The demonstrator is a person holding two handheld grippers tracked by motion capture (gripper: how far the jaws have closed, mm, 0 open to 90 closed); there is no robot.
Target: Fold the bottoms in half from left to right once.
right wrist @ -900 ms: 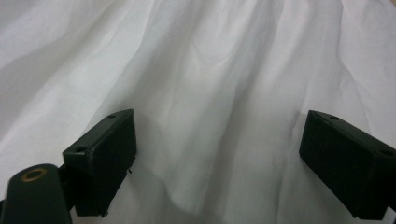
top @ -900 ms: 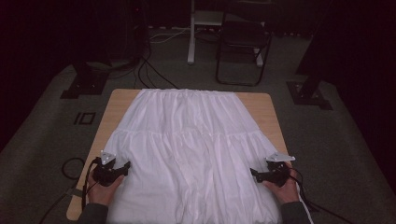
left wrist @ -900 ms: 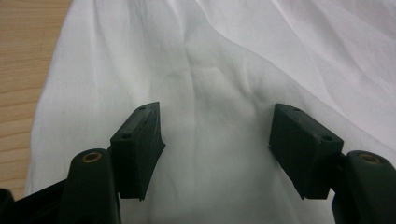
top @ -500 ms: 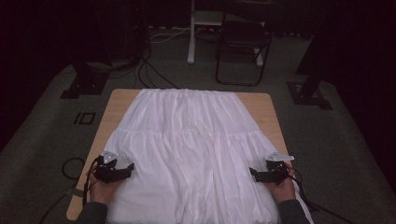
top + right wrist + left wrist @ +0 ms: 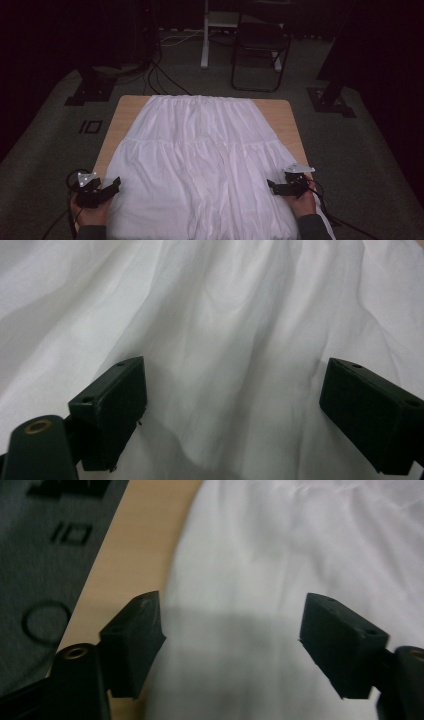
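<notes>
Both hand-held grippers, left (image 5: pixel 114 186) and right (image 5: pixel 272 186), released at white skirt (image 5: pixel 200 165) hem; next I pinch its corners.

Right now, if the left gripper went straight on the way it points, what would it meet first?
Most likely the white skirt. The left gripper stands open at the skirt's left edge, with cloth between and ahead of its jaws. How far above the cloth it hangs is unclear.

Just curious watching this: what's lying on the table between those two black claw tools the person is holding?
In the high view, the white skirt spreads between the left gripper and the right gripper. Both stand open over its side edges.
</notes>
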